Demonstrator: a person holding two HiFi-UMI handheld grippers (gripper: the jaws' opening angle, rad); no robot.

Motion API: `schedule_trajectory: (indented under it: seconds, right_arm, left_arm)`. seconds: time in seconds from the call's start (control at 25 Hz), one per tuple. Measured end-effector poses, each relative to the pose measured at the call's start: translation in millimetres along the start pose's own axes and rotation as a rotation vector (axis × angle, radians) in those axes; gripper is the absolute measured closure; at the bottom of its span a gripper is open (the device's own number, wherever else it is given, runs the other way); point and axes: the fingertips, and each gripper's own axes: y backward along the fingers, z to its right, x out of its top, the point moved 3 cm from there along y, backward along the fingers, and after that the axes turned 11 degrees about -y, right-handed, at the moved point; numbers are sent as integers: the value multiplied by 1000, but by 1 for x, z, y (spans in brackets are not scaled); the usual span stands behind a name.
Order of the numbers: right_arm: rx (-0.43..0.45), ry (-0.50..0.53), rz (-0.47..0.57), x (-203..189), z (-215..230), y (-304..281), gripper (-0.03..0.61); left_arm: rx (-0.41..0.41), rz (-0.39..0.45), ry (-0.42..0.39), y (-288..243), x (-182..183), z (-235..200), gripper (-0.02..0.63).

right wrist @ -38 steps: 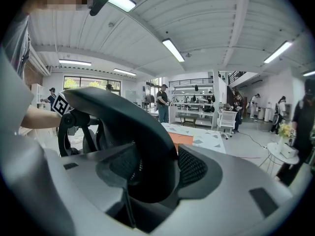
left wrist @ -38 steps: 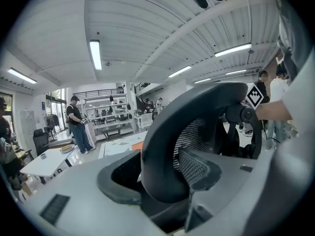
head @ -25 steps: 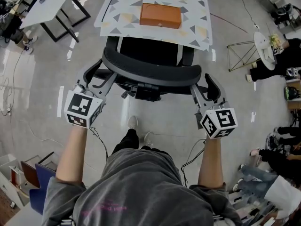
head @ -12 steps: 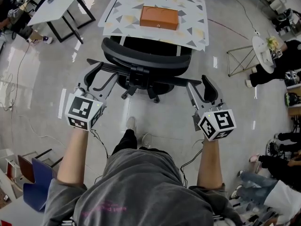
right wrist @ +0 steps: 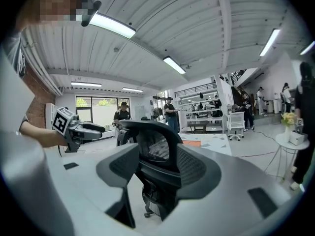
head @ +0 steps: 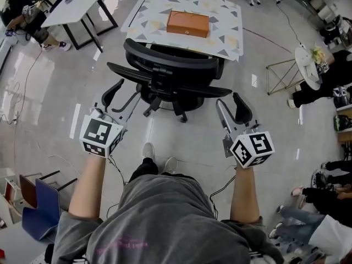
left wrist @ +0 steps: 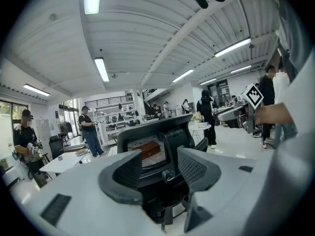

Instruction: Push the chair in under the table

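The chair (head: pixel 170 65) rolled off left tongs (head: pixel 122 95) and right tongs (head: pixel 231 108), both open.

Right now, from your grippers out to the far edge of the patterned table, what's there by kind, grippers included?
black office chair: 1
patterned table: 1
orange box: 1
grippers: 2, the left gripper and the right gripper, each with fingers apart and empty
Total: 5
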Motion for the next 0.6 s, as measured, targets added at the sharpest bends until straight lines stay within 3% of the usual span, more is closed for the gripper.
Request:
schedule_trajectory:
  seconds: [0.6]
  right_arm:
    - [-43, -11, 19, -6, -43, 15, 347]
  left_arm:
    - [-40, 44, 10, 34, -6, -5, 396]
